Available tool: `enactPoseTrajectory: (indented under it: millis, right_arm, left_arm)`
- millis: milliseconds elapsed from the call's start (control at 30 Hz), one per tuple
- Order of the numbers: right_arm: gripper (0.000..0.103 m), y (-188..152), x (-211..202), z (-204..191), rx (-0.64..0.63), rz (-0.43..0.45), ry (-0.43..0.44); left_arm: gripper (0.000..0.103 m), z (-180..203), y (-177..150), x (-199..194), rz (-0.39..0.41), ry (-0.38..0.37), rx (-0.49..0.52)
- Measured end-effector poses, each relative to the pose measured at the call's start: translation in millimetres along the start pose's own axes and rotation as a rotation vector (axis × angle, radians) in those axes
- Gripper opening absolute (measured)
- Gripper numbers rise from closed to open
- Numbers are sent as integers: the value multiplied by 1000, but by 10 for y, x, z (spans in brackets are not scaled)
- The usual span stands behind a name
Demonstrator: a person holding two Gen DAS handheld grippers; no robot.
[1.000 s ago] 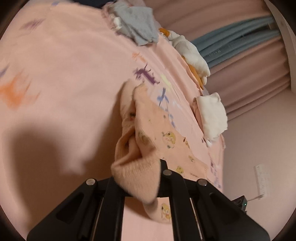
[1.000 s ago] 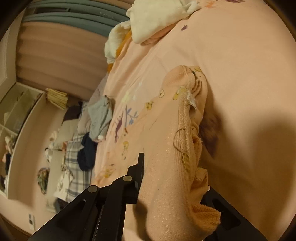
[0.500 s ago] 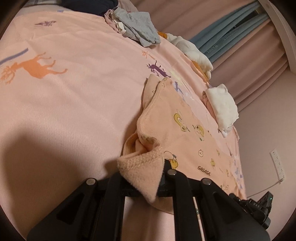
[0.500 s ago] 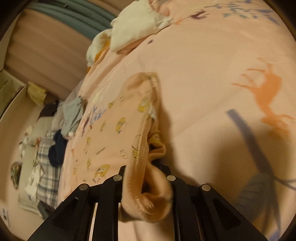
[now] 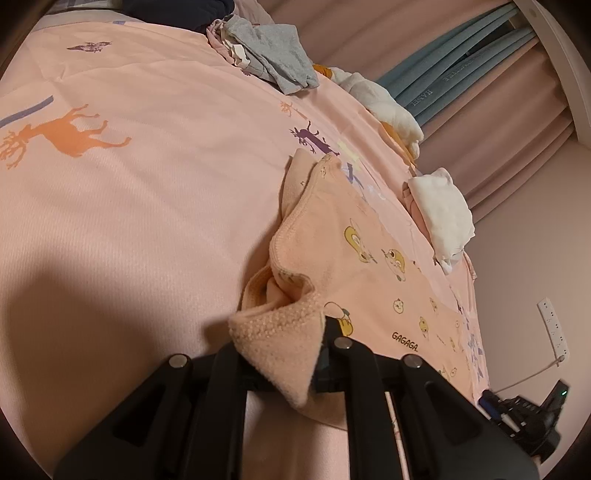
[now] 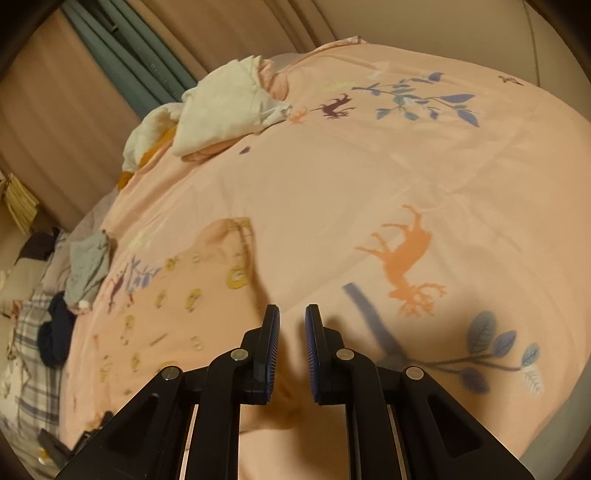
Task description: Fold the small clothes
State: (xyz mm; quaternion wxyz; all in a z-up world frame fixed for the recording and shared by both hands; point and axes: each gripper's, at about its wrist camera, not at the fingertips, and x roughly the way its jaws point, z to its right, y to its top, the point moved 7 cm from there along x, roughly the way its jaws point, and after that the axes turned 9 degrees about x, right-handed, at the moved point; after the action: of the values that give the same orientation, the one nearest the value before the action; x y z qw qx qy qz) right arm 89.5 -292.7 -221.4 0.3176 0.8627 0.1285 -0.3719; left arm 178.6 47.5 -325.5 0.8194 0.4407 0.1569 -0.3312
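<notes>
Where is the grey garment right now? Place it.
The grey garment lies crumpled at the far edge of the pink bedspread, top centre in the left wrist view, between dark blue clothing and a white garment.

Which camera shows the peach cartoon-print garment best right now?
The left wrist view: the peach garment lies sharp, its fleecy corner clamped in the left gripper. The right wrist view shows it blurred, left of the right gripper.

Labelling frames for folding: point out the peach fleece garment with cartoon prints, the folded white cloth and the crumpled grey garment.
peach fleece garment [image 5: 373, 280], left wrist view, printed upper side.
folded white cloth [image 5: 443, 210], left wrist view, top face.
crumpled grey garment [image 5: 277, 51], left wrist view, middle.
</notes>
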Motion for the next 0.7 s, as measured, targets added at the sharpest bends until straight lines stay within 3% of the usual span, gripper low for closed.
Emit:
enactPoseTrajectory:
  millis: [67,100,133,200,300,333,433,533,600,700]
  right_arm:
    - [16,-9,-51,-211,-57,-7,22]
    - [26,-8,-81,-338,-92,-3,23]
    - [44,-4,-117,-467,-136,5,21]
    - [64,2,-180,-749,-242,31,15]
    - [69,-7,-197,-1113,-342,75,37]
    - [74,-27,-146,-1202,-358,61,42]
    - [75,-173,52,-1405,-429,4,73]
    - [75,-396,183,-1471,-518,-8,100]
    - [75,-474,255,-1494,-545,-19,87]
    - [75,-577,340,-1500,-552,-62,119]
  left_arm:
    - [12,8,0,0,-1,5,4]
    - [13,14,0,-1,0,7,7]
    - [14,19,-1,1,1,7,9]
    - [16,31,-3,-1,3,7,16]
    - [21,56,-8,-1,7,4,33]
    - [23,66,-11,0,8,3,39]
    - [34,123,-19,-4,11,-26,68]
    - [53,231,-35,1,-1,-79,114]
    - [75,351,-55,8,-14,-121,166]
    - [86,499,-98,45,-40,-123,238]
